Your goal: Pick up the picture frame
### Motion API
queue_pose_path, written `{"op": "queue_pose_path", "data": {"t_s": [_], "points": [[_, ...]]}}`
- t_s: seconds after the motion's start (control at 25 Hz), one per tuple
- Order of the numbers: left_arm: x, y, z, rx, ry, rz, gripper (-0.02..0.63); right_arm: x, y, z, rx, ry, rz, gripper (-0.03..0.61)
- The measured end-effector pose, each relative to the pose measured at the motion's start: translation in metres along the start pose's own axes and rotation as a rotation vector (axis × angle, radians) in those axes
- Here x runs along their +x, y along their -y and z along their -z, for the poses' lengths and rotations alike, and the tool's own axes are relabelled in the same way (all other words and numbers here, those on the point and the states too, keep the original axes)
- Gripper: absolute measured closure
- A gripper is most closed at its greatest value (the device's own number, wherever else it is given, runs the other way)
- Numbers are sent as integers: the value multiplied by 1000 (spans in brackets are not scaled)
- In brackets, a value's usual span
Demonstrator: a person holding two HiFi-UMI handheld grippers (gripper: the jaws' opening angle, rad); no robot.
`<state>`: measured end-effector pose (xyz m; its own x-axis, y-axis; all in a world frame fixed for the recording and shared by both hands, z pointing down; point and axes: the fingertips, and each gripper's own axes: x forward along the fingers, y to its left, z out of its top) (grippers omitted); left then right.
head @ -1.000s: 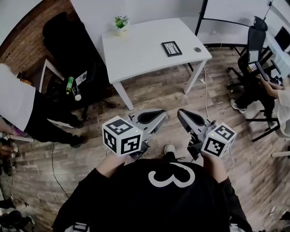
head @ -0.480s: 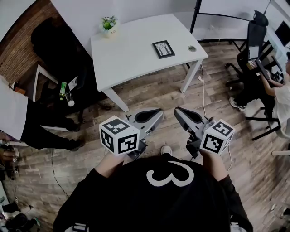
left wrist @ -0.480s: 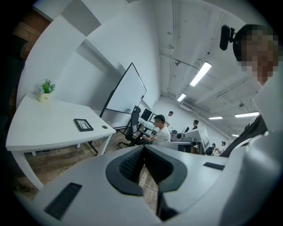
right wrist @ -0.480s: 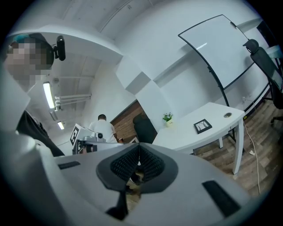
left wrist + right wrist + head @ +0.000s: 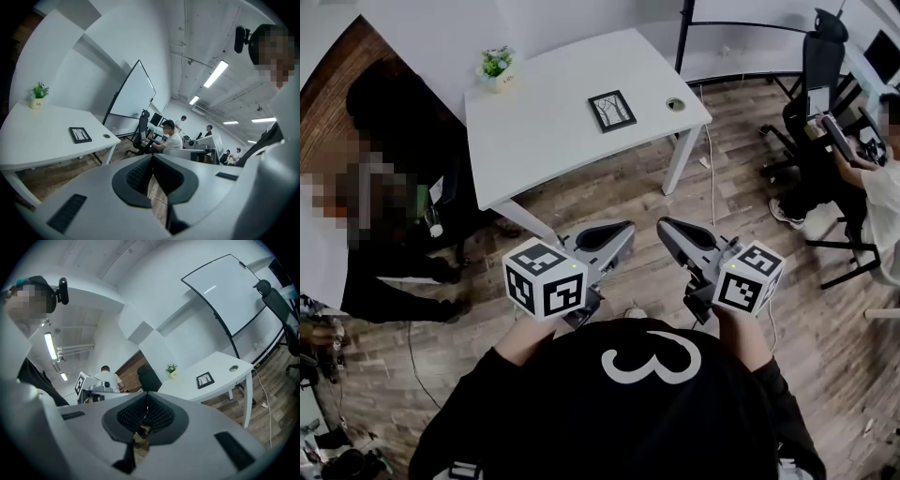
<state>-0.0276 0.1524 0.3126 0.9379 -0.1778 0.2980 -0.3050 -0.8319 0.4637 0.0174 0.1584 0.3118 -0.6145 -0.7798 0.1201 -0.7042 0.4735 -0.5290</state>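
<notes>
Clearly empty, left claw [image 5: 622,231] and right claw [image 5: 667,226] sit closed; black shirt [image 5: 642,417] shows "3".

- Bright, even indoor light; ceiling strip lights [image 5: 216,73] glow well above the bench [image 5: 42,136].
- Soft shadow beneath the bench.
- Fisheye bending and dark corners in both gripper views.

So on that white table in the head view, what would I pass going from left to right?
potted plant → picture frame → small round fitting near the table's right corner
</notes>
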Motion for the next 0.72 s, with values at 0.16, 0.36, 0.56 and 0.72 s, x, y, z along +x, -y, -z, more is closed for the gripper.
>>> {"op": "queue_pose_path", "data": {"t_s": [0.16,0.36,0.56,0.72], "points": [[19,3,-6,0,14,-4,598,-9,15,-6,-6,0,-1,554],[29,9,-8,9,20,9,598,-10,17,-10,-19,1,-8,555],[36,6,-14,7,31,12,598,-12,26,-16,-18,4,-5,554],[45,0,-13,-4,27,16,598,-10,36,-15,-7,0,1,554]]}}
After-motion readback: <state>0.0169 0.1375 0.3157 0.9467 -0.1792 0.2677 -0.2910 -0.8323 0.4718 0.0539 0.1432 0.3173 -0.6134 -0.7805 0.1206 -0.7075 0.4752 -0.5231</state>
